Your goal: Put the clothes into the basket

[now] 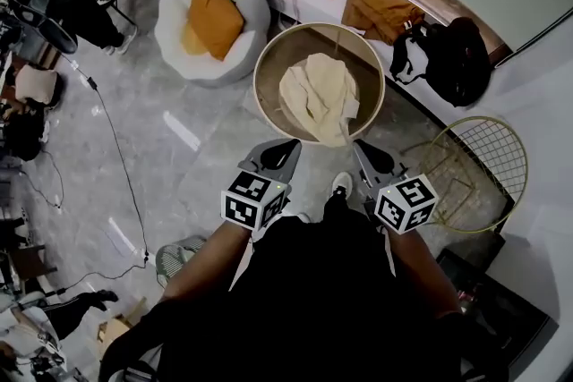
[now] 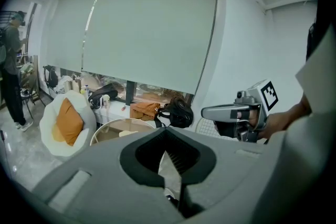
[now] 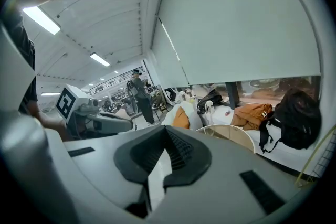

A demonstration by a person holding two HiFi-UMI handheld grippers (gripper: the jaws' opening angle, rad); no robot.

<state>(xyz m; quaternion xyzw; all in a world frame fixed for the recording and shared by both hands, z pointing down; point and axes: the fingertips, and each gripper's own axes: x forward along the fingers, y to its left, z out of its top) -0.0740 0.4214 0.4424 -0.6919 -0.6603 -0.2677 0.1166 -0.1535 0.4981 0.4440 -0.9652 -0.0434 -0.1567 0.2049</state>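
Grey marble floor (image 1: 170, 94) holds the basket (image 1: 258, 78), cream clothes (image 1: 318, 94) inside; near it, left gripper (image 1: 288, 146) and right gripper (image 1: 360, 148) are both closed, empty.

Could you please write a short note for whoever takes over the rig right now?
Left gripper: shut, empty, held close in front of the body.
Right gripper: shut, empty, level with the left one.
Basket: on the floor just ahead of both grippers.
Done: a cream cloth lies inside the basket.
Left: an orange garment lies on the white ledge behind the basket. It is probably next, though I cannot tell if it belongs to the job. No other loose clothes are clearly visible.
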